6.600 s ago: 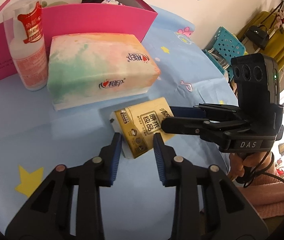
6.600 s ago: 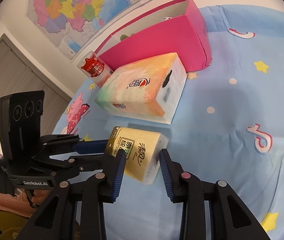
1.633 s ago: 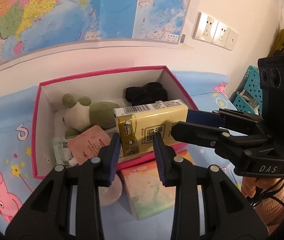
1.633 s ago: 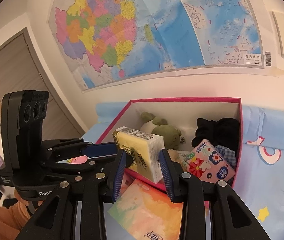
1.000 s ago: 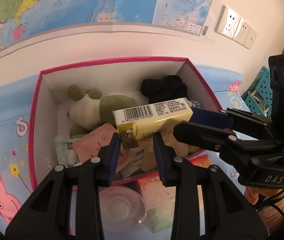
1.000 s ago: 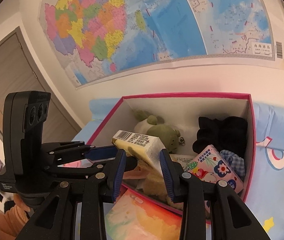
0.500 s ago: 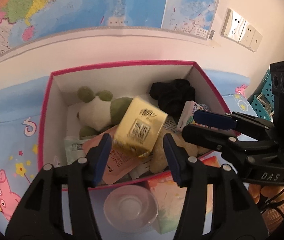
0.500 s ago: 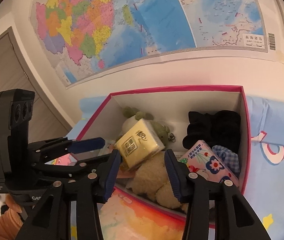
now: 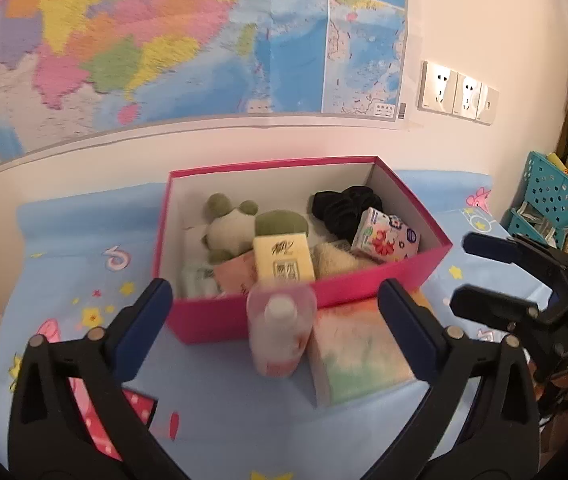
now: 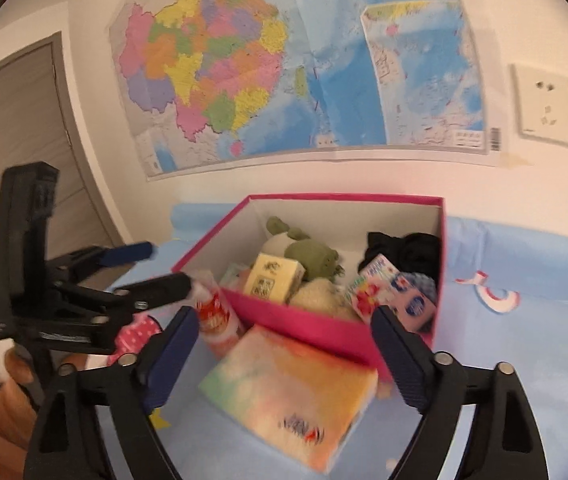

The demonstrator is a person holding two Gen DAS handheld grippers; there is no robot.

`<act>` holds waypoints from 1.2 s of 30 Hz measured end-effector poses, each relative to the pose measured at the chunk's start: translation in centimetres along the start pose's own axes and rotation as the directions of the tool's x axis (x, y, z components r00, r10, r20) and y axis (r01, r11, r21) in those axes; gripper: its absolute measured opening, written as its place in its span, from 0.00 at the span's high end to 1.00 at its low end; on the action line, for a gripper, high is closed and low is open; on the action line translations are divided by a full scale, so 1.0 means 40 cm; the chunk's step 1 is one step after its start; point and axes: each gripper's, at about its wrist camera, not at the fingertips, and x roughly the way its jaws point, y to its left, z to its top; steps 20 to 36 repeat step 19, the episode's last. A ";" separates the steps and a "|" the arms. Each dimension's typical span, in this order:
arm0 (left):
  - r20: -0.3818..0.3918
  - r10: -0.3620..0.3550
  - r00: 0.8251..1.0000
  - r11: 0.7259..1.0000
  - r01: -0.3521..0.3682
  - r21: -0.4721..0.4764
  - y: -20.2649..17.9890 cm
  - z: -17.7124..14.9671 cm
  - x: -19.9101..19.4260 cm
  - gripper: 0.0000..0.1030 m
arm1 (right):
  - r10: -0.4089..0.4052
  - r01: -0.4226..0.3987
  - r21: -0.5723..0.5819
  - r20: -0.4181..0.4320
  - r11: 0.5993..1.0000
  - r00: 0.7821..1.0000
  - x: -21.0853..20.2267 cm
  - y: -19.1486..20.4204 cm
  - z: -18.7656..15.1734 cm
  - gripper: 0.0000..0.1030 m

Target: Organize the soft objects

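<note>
Both jaws opening and empty, the left gripper (image 9: 274,316) and right gripper (image 10: 284,346) hang over the large tissue pack (image 10: 289,394), lying long-side against the pink box's (image 9: 363,282) front wall, nearer the right. The yellow tissue packet (image 9: 282,261) rests inside. Its printed characters are too blurred to read.

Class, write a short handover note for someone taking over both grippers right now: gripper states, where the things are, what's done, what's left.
Left gripper: jaws opening, nothing between them.
Right gripper: jaws opening, nothing between them.
Yellow tissue pack: in the pink box, beside the plush toy, black cloth and flowered tissue pack.
Done: yellow pack boxed.
Left: the large tissue pack lies on the table in front of the box, next to the bottle.
</note>
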 end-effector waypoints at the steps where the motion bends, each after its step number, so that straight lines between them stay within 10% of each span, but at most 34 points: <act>1: -0.006 0.024 1.000 1.000 -0.024 -0.007 -0.002 -0.016 -0.005 0.00 | -0.010 0.010 -0.004 0.002 1.000 1.000 -0.005 0.004 -0.013 0.04; 10: -0.120 0.088 0.989 0.991 -0.099 -0.090 0.009 -0.137 -0.008 0.00 | -0.120 0.120 -0.002 -0.011 0.993 0.993 -0.028 0.063 -0.139 0.00; 36: -0.118 0.141 0.983 0.987 -0.149 -0.061 0.006 -0.178 -0.030 0.00 | -0.083 0.083 -0.003 -0.043 0.997 0.996 -0.016 0.092 -0.162 0.00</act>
